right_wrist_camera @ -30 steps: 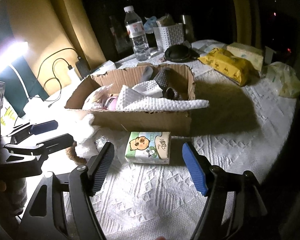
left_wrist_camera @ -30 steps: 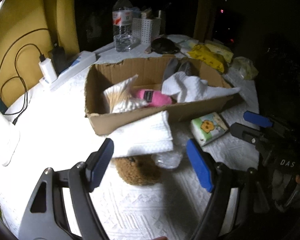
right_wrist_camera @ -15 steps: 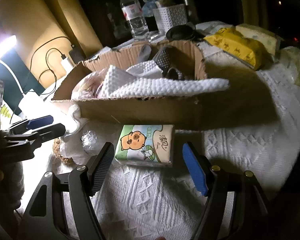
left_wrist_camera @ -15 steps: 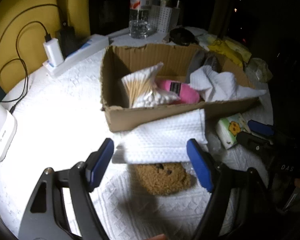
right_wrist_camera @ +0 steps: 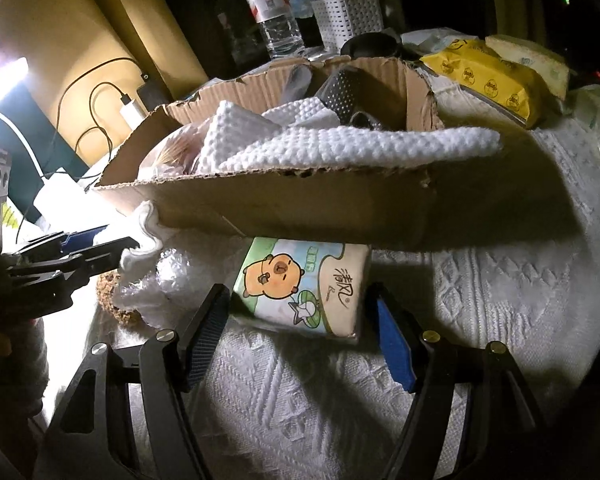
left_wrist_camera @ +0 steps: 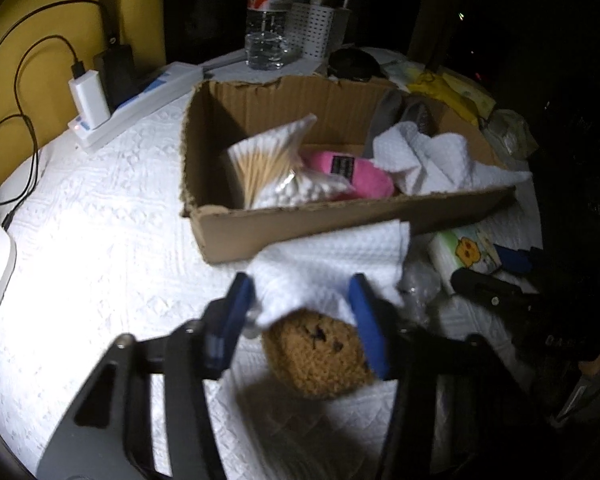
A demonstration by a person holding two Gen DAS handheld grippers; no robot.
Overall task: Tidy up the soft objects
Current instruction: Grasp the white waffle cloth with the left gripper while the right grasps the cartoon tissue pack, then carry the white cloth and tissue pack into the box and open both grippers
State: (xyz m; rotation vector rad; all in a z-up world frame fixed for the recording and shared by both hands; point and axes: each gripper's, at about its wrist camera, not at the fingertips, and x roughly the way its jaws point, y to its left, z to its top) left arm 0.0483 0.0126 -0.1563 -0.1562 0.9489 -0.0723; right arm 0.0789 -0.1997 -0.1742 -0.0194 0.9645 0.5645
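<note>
My left gripper (left_wrist_camera: 300, 316) has just been closing, its jaws pinching the white cloth (left_wrist_camera: 332, 264) near the cardboard box (left_wrist_camera: 300, 224). My right gripper (right_wrist_camera: 300, 336) stands spread around the tissue pack (right_wrist_camera: 304, 284), not touching.

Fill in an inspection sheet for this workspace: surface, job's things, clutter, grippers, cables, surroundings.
Surface: white quilted cloth.
Job's things: white towel over brown plush toy; tissue pack before the cardboard box; box holds cotton swabs, a pink item, another towel.
Clutter: water bottle, white basket, yellow packs behind the box.
Grippers: left gripper has just been closing, towel pinched between its pads; right gripper open around the tissue pack.
Cables: black cable to a charger in a power strip.
Surroundings: yellow wall; rest dark.
</note>
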